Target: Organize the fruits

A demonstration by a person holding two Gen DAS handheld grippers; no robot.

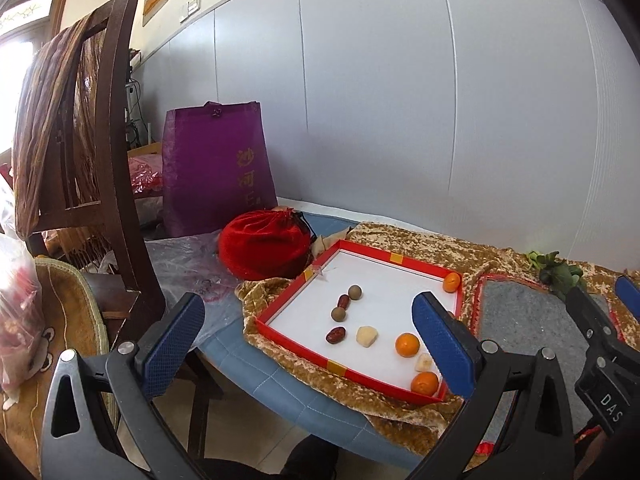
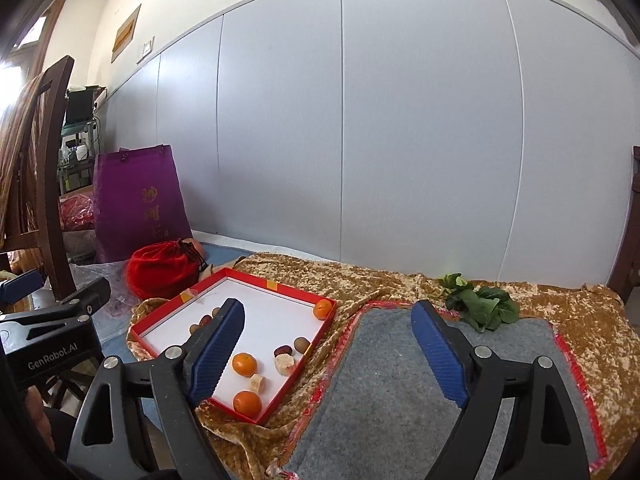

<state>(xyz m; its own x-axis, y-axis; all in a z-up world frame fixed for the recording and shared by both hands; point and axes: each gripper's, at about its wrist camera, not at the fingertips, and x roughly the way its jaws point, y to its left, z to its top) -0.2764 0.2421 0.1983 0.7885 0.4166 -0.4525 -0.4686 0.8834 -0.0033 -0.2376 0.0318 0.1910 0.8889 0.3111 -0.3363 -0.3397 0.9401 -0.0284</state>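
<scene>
1. Three oranges lie in the red-rimmed tray [image 1: 296, 350]: one in the far right corner [image 1: 452, 281], one mid-near [image 1: 407, 345], one at the near right corner [image 1: 425, 383]. Dates [image 1: 343, 301], round brown fruits [image 1: 354, 292] and pale banana pieces [image 1: 367, 336] are scattered loose among them.
2. Both tools hang short of the tray, holding nothing. The left gripper [image 1: 316, 340] has its jaws spread wide; the right gripper [image 2: 328, 356] likewise, aimed mostly over the grey felt mat [image 2: 384, 380].
3. Risks, as I judge them: round fruit may roll when nudged; soft banana could crush under a firm pinch; the small date beside the far banana piece could be caught along with it; the gold cloth [image 2: 568, 320] is rumpled, so the tray may slide.
4. Leafy greens [image 2: 480, 304] lie far right, apart from the fruit.
5. Writing: "GenRobot.AI" on the left tool, "DAS" partly visible on the right tool; gold characters on the purple bag [image 1: 218, 168], not clearly readable.
</scene>
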